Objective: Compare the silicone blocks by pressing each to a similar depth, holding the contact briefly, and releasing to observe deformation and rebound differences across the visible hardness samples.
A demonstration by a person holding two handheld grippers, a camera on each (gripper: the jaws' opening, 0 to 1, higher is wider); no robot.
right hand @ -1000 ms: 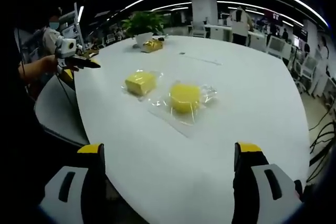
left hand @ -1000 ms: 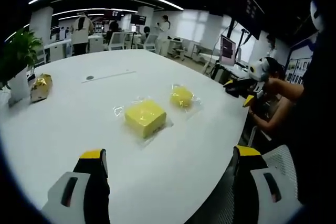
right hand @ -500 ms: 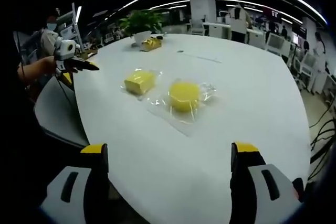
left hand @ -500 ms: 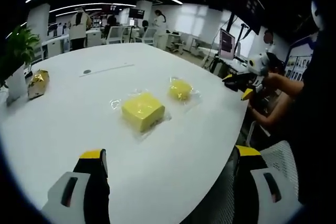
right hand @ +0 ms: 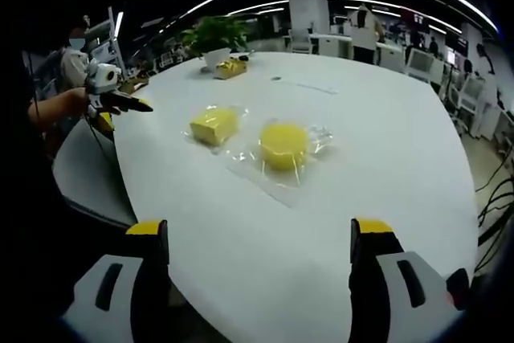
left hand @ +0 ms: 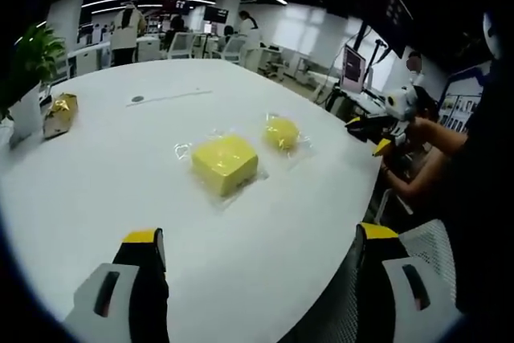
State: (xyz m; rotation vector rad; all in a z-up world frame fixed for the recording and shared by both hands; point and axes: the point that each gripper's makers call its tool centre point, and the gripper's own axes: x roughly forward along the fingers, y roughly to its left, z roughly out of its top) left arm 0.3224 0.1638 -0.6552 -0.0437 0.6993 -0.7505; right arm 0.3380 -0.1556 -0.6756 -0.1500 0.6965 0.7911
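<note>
Two yellow silicone blocks lie on a white table (left hand: 120, 166) in clear wrap. The square block (left hand: 224, 163) (right hand: 214, 125) is nearer the left gripper. The round block (left hand: 281, 132) (right hand: 284, 144) is nearer the right gripper. My left gripper (left hand: 261, 279) is open, held back from the square block with nothing between its jaws. My right gripper (right hand: 261, 267) is open too, held short of the round block. The right gripper (left hand: 376, 128) shows in a hand at the table's far side in the left gripper view. The left gripper (right hand: 112, 99) shows likewise in the right gripper view.
A potted plant (left hand: 28, 78) (right hand: 215, 38) and a gold-wrapped packet (left hand: 60, 112) (right hand: 231, 68) stand at one end of the table. A mesh chair (left hand: 426, 255) is near the table's edge. Desks, chairs and people fill the office behind.
Both views have shifted slightly with the hands. The blocks lie where they were, and both grippers stay open.
</note>
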